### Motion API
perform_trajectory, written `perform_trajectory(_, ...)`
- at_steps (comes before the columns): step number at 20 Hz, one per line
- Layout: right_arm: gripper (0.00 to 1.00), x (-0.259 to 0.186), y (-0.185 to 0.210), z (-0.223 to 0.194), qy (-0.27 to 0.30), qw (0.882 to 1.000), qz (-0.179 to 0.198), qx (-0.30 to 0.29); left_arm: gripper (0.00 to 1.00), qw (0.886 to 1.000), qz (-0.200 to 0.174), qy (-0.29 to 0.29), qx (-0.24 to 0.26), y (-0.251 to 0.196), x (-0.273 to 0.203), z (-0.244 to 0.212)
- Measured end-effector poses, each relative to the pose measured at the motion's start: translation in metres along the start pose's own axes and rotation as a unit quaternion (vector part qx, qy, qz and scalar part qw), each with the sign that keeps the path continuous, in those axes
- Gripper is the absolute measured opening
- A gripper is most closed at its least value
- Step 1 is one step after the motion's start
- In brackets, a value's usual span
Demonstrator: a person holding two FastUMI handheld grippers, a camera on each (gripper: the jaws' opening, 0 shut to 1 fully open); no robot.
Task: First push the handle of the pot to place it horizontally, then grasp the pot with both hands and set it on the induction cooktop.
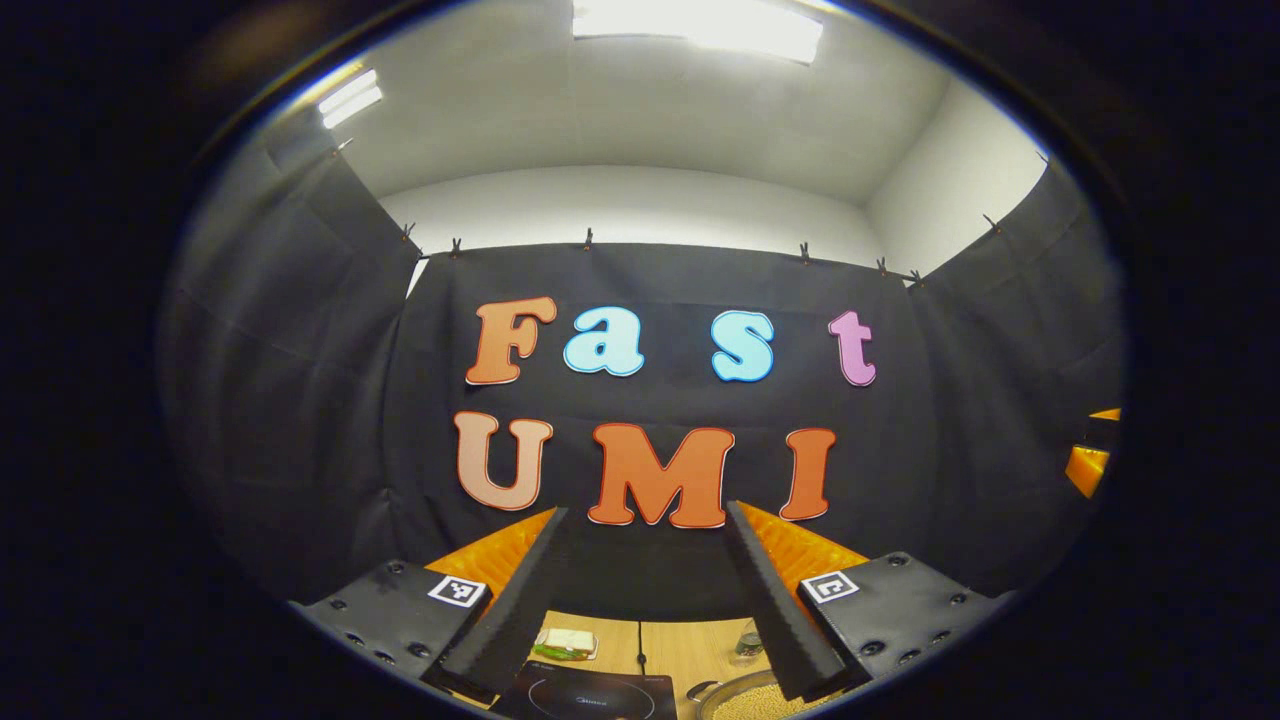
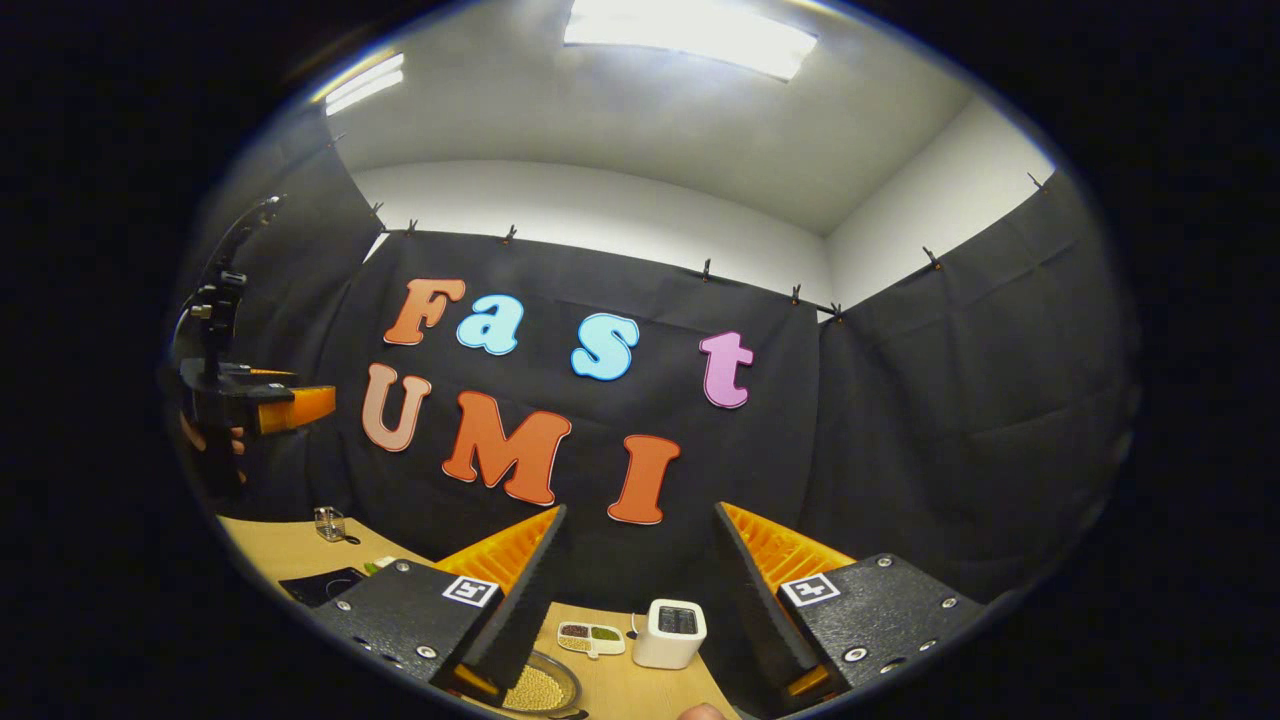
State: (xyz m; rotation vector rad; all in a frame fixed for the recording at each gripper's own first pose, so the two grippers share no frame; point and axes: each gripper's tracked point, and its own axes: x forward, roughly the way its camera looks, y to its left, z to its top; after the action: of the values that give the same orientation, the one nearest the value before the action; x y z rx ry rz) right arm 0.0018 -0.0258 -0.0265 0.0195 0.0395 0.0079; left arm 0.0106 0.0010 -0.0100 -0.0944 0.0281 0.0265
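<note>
Left gripper view shows your left gripper (image 1: 645, 590) raised and level, its jaws spread wide with nothing between them; its two fingers (image 1: 515, 610) are long ribbed wedges, each backed by a flat plate carrying one square printed marker. Past them, low down, lies the pale wood-grain worktop (image 1: 690, 650). On it you have one induction cooktop (image 1: 590, 695), a flat dark glossy slab with a thin ring drawn on it, and just to its right one round metal pot (image 1: 745, 695) filled with small pale beads; the pot sits on the worktop beside the cooktop, not on it. Its handle cannot be made out. Behind them are one small dish (image 1: 567, 643) with green and pale contents and one small clear jar (image 1: 748, 642). In the right gripper view your right gripper (image 2: 640, 590) also hangs high, jaws wide apart and holding nothing. Below it the same bead-filled pot (image 2: 543, 688) shows beside one shallow divided dish (image 2: 590, 637) of grains and one white rounded box (image 2: 669, 633) with a dark top. Far left, a hand (image 2: 210, 435) holds the other gripper above the worktop, well apart from yours.
</note>
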Motion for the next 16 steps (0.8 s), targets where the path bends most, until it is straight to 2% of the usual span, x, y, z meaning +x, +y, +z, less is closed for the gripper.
perform_trajectory(6,0.87,0.017,0.016,-0.009,0.012,1.000,0.019,-0.003,0.99,0.998,0.023,0.013,-0.049,0.045,0.018,0.017)
perform_trajectory(7,0.87,0.021,0.020,-0.010,0.014,1.000,0.023,-0.001,1.00,0.999,0.023,0.014,-0.043,0.051,0.020,0.020)
perform_trajectory(9,0.87,0.027,0.030,-0.014,0.019,0.999,0.033,0.004,0.95,0.999,0.029,0.011,-0.027,0.062,0.022,0.022)
perform_trajectory(16,0.87,0.037,0.065,-0.034,0.031,0.997,0.068,0.025,0.96,1.000,0.023,0.013,0.009,0.072,0.004,0.004)
